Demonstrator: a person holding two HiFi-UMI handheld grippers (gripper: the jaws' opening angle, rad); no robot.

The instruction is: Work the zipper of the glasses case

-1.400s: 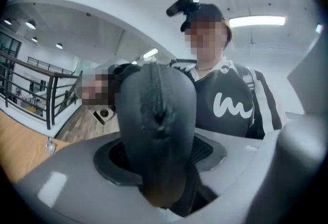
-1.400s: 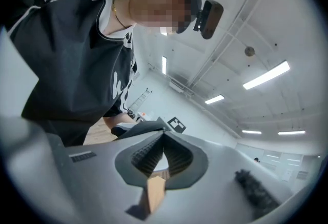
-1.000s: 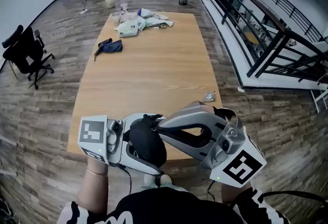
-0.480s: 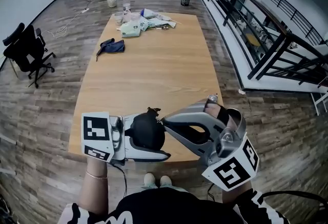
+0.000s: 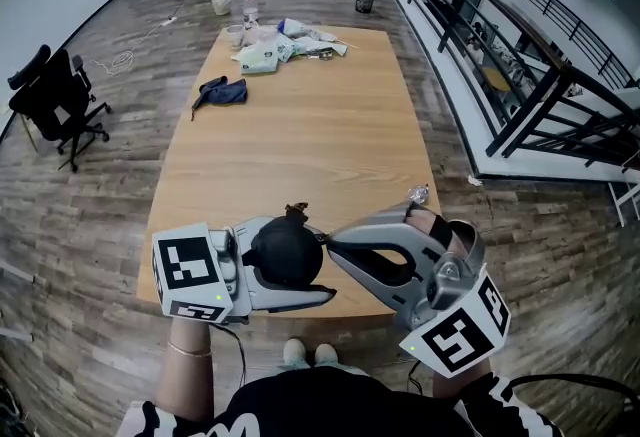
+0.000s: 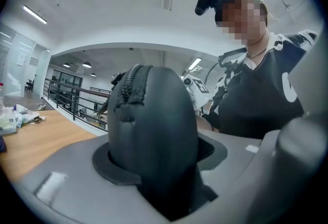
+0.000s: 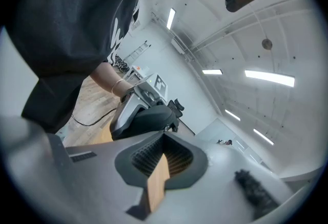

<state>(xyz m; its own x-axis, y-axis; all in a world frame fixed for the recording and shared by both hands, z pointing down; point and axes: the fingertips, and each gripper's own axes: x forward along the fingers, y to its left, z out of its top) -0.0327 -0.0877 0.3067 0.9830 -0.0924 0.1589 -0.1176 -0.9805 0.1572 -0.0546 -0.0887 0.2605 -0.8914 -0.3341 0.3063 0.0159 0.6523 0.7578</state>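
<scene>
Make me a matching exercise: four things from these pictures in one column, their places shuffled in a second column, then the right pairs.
Things:
1. glasses case
2. blue cloth
3. office chair
4. bottle

Places:
A. upright at the far end of the table
B. on the floor, left of the table
C. clamped in the left gripper
D. lying on the table's left side, past its middle

Pairs: 1-C; 2-D; 3-B; 4-A
</scene>
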